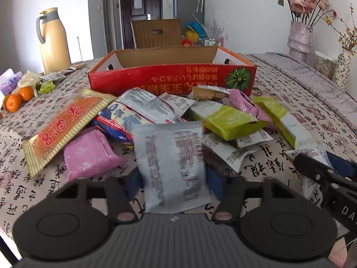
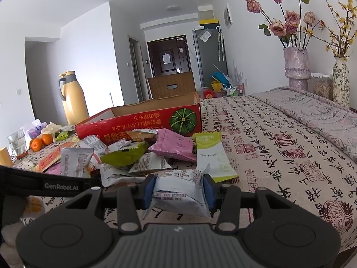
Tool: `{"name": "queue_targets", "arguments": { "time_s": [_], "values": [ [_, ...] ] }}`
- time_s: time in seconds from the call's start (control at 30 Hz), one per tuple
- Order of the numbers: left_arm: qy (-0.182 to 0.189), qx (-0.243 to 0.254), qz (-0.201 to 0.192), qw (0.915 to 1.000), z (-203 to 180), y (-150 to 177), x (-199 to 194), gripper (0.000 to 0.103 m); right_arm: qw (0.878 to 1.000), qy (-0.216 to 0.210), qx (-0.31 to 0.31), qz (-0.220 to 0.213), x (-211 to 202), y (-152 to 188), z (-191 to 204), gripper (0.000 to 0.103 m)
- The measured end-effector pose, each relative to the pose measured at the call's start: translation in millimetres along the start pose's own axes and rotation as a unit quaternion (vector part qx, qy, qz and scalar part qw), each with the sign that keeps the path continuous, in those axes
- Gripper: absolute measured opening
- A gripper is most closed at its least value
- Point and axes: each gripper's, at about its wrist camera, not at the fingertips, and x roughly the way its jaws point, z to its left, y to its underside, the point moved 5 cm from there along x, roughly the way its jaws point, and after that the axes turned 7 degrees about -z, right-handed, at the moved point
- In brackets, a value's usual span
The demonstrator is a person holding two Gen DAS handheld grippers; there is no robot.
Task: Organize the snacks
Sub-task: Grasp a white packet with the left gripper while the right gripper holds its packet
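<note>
A light, crinkly grey snack packet (image 1: pixel 171 167) is clamped between the left gripper (image 1: pixel 173 179) fingers and another packet (image 2: pixel 180 189) between the right gripper (image 2: pixel 179 189) fingers, above the counter (image 2: pixel 279 156); flat middles are judged safest.

Lay heaped on the patterned cloth just before the open red cardboard box (image 1: pixel 171 78): pink, green, orange and silver-white snack packets (image 1: pixel 138 116) (several overlapping). Stood upright at the near edge, one silver packet (image 1: pixel 171 167); sat apart on the right, another white packet (image 2: pixel 180 189).
</note>
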Motion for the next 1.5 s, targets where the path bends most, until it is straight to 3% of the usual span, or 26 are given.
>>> {"name": "queue_targets", "arguments": {
  "time_s": [0.2,0.27,0.33,0.43,0.9,1.5],
  "values": [
    [0.009,0.001,-0.006,0.9999,1,1,-7,0.048,1.000,0.001,0.003,-0.003,-3,1,-2,0.045],
    [0.012,0.001,-0.009,0.9999,1,1,-9,0.041,1.000,0.001,0.002,-0.004,-5,0,-1,0.045],
    [0.019,0.001,-0.009,0.9998,1,0,-12,0.025,1.000,0.001,0.000,-0.006,-6,-1,1,0.045],
    [0.022,0.006,-0.010,0.9997,0,0,-14,0.018,1.000,0.001,-0.002,-0.009,-9,-2,3,0.045],
    [0.039,0.014,-0.044,0.9982,6,-10,-43,0.015,1.000,0.004,-0.015,-0.017,-16,-9,13,0.045],
    [0.052,0.004,-0.103,0.9933,30,-72,-44,0.015,0.998,0.011,-0.031,-0.047,11,-55,33,0.045]
  ]
}}
